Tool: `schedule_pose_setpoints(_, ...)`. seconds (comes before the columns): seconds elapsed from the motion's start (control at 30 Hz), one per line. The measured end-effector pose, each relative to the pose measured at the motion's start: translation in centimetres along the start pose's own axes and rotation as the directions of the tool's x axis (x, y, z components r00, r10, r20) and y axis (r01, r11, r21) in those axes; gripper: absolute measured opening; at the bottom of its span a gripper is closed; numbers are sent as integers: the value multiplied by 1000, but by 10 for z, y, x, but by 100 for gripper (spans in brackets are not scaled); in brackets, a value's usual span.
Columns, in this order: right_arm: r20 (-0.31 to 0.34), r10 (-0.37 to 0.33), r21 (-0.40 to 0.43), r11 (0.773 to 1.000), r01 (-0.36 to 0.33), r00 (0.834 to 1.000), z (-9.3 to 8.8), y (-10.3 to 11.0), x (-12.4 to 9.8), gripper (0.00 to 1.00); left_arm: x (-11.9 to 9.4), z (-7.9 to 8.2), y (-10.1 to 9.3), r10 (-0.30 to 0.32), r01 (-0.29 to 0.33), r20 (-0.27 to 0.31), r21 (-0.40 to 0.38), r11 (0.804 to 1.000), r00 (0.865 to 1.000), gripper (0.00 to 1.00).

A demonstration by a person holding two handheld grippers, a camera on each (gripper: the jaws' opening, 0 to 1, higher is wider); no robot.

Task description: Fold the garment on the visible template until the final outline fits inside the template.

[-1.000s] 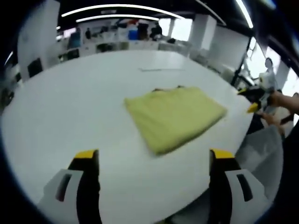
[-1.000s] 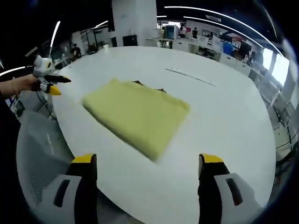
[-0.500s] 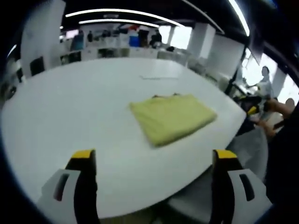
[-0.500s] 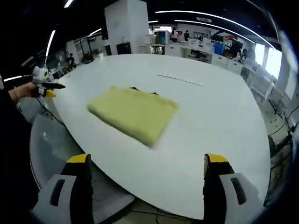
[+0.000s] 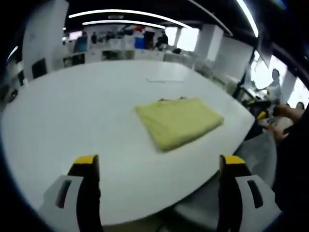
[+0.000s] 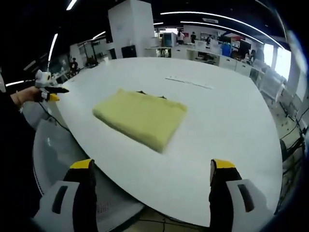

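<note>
the yellow garment (image 5: pixel 179 121) lies folded into a compact rectangle on the white table (image 5: pixel 72 111), near the edge closest to the person, with a dark sliver showing at its far edge that may be the template or a collar; too small to tell. both tools are held back off the table, likely because the folding looks finished. the left tool (image 5: pixel 157 162) has its jaws spread wide and holds nothing; the right tool (image 6: pixel 150 166) is likewise spread and empty. a thin pale strip (image 6: pixel 189 82) lies on the table well beyond the garment. a grey chair (image 6: pixel 72 159) sits below the table edge. nothing lies between the tools and the garment.
</note>
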State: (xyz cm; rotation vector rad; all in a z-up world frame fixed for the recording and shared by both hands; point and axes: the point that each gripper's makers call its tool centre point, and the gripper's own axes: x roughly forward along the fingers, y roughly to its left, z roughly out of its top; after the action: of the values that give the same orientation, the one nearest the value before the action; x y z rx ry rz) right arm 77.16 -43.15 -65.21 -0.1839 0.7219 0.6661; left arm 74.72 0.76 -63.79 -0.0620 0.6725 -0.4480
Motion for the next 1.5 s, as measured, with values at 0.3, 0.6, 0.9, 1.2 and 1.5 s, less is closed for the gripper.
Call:
schedule_pose_setpoints(0.3, -12, 52, -21, 998, -52, 999, -7, -1, 25, 84, 26, -13, -5, -72, 71, -21, -19, 997, 997, 83)
schedule_pose_setpoints(0.6, 34, 108, 19, 994, -109, 994, -7, -2, 59, 66, 67, -28, -8, -130, 130, -58, -7, 992, 990, 69)
schedule_pose_setpoints(0.9, 28, 136, 36, 990, -137, 990, -16, -9, 89, 41, 105, -38, -5, -164, 165, -81, 1, 986, 983, 51)
schedule_pose_setpoints(1.2, -38, 157, 2, 988, -157, 987, -26, -13, 115, 31, 126, -44, -2, -187, 190, -101, 19, 982, 977, 38)
schedule_pose_setpoints(1.5, -47, 170, 7, 985, -170, 984, -29, -17, 127, 28, 139, -48, -5, -207, 207, -99, -4, 978, 973, 32)
